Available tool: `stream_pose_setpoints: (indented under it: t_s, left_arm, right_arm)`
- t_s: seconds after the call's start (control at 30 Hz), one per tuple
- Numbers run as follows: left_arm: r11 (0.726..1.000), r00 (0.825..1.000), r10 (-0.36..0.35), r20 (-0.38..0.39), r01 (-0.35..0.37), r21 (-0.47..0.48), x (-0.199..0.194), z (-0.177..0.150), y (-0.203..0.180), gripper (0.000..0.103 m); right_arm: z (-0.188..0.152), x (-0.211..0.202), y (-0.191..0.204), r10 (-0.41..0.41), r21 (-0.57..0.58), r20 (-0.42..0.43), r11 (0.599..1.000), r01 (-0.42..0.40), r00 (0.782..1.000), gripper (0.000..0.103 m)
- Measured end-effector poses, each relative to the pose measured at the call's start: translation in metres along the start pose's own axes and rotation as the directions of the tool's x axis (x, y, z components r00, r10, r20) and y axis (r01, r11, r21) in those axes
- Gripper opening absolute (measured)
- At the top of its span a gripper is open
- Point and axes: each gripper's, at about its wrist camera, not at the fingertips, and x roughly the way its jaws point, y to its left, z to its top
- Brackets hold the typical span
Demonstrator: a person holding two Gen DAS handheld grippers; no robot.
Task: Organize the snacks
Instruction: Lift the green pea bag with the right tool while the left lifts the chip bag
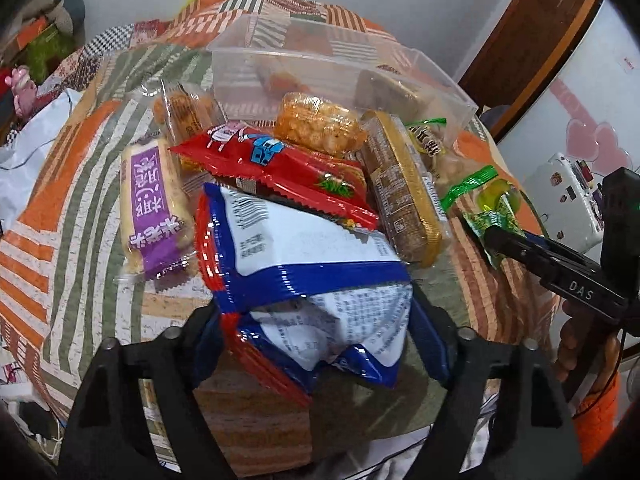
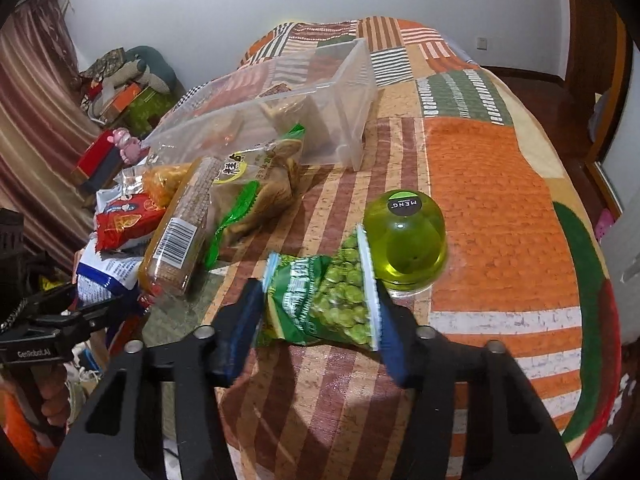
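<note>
Both grippers clamped on snack packets over the patchwork bedspread (image 2: 500,184).
Left gripper (image 1: 316,344) grips a blue-white bag (image 1: 304,256) at the pile's near edge; right gripper (image 2: 320,316) pinches the green pea packet (image 2: 320,296) beside a green jar (image 2: 408,240). Clear bin (image 2: 280,116) behind the pile.

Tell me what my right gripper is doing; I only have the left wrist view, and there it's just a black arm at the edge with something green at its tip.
Observer: The right gripper is shut on a green pea packet, one finger on each side of it.
Operator: Anything close behind that packet?
Observer: Yes, a green dome-shaped jelly cup with a black round label stands right behind it on the blanket.
Operator: Is the clear bin's far side open to approach?
Observer: The clear bin has bare blanket along its right side; the snack pile sits on its left.
</note>
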Motion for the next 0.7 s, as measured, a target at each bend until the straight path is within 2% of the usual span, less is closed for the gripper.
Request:
stream_pose_setpoints:
  t_s: [0.23,0.7]
  left_arm:
    - [1.0,1.0,-0.004,0.024,0.003,0.027,-0.009,-0.003,-0.001,0.067]
    - [1.0,0.988,0.005,0.153,-0.006,0.007,-0.064,-0.002,0.009,0.067]
  right_arm:
    - [-0.001,-0.004,0.001,0.018,0.009,0.017,1.0,-0.019,1.0,0.043]
    - [0.014,-0.032,0.012,0.015,-0.03,0.105,0.999,-0.012,0.994,0.041]
